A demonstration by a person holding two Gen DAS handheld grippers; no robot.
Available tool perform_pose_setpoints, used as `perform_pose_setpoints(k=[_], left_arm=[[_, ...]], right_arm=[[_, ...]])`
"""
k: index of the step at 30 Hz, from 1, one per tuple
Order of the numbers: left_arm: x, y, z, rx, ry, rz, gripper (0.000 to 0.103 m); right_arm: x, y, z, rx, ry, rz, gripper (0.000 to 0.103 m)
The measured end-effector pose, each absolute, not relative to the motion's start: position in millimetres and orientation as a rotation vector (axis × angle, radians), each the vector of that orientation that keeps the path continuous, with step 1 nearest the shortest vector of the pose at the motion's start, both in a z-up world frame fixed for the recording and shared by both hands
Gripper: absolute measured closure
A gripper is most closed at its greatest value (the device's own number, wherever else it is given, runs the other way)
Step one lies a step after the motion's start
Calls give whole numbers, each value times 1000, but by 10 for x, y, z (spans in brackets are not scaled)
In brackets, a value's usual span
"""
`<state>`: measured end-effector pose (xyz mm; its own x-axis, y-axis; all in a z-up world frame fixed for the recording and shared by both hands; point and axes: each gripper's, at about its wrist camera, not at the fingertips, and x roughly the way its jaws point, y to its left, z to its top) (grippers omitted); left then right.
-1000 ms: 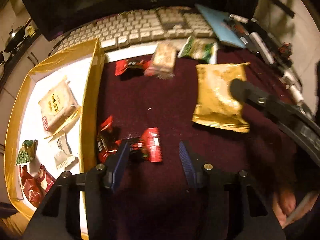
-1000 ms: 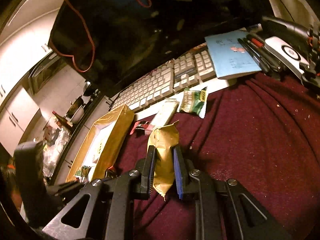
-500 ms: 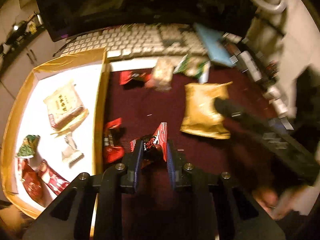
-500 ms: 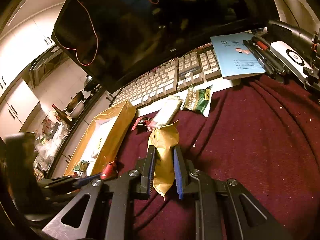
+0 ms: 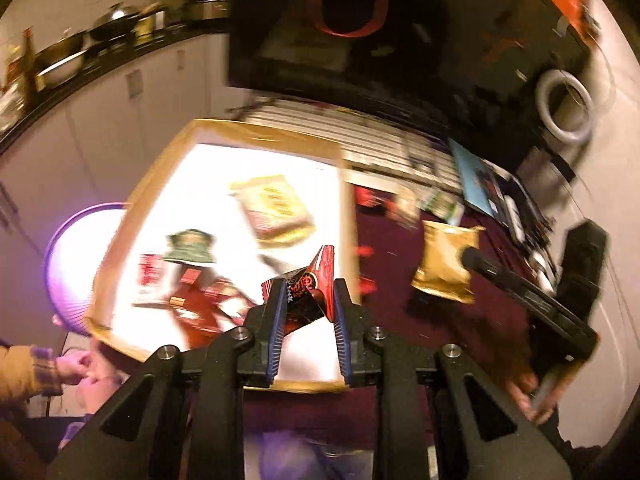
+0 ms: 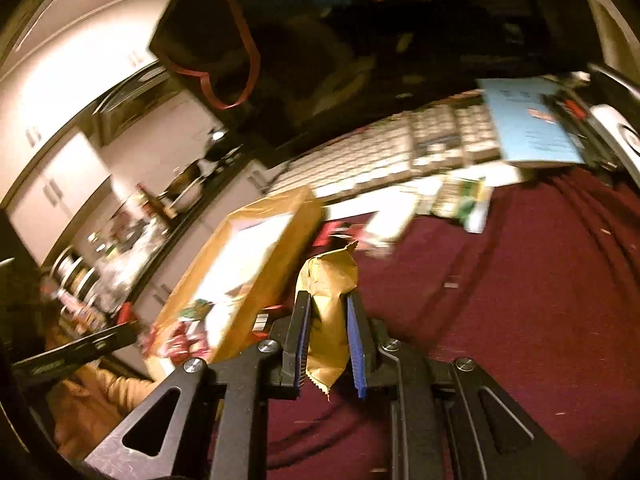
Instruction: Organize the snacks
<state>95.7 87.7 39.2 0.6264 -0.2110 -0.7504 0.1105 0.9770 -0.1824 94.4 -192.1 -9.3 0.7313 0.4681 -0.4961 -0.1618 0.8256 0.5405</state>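
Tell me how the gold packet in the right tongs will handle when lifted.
The gold packet likely is light and floppy: its creased foil bends above the right tongs. It may slip, since the foil looks glossy and only its narrow middle is pinched.

I am working over a surface covered with a dark red cloth [image 6: 540,300]. On it, at nine o'clock from my right tongs, a shallow box with gold walls [image 5: 348,216] is lying, its floor white. At twelve o'clock a pale keyboard [image 6: 392,152] is lying along the far edge, and a light blue booklet [image 6: 528,120] is resting at one o'clock, partly over it. In front of the keyboard a green and white packet [image 6: 464,200], a pale packet [image 6: 388,228] and a small red packet [image 6: 336,232] are lying on the cloth, close together. Everything is blurred.
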Motion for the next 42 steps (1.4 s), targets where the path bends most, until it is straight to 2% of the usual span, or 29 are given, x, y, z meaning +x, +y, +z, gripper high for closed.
perform_pose_setpoints(k=[6, 10, 18, 23, 30, 33, 34, 36, 37, 39, 41, 42], left_arm=[[1351, 1441, 373, -189, 874, -112, 83], [1642, 1676, 219, -225, 899, -57, 83], [2240, 1775, -190, -180, 1006, -2, 83], [2327, 1785, -386, -157, 1065, 28, 83], [2320, 1712, -447, -99, 1055, 30, 80], [2324, 1762, -457, -141, 1059, -11, 73], [2317, 1777, -445, -155, 1058, -17, 72], [2263, 1847, -392, -224, 1042, -62, 68], [2231, 1852, -351, -239, 1027, -84, 64], [2144, 1839, -253, -238, 989, -88, 56], [2037, 1774, -139, -221, 949, -90, 53], [1974, 1727, -78, -210, 930, -101, 52]], right_arm=[[1228, -1226, 320, 452, 693, 562, 85], [1519, -772, 404, 410, 748, 605, 85], [2261, 7, 153, 324, 914, 594, 85], [2471, 202, -14, 276, 962, 581, 85], [2635, 300, -207, 232, 1034, 547, 88], [2677, 254, -252, 281, 1062, 565, 83], [2691, 238, -246, 290, 1061, 568, 72], [2678, 150, -193, 325, 1042, 576, 58], [2651, 93, -147, 339, 1022, 577, 54], [2563, -45, -35, 349, 981, 581, 54], [2442, -214, 66, 362, 949, 585, 51], [2362, -336, 118, 373, 925, 586, 45]])
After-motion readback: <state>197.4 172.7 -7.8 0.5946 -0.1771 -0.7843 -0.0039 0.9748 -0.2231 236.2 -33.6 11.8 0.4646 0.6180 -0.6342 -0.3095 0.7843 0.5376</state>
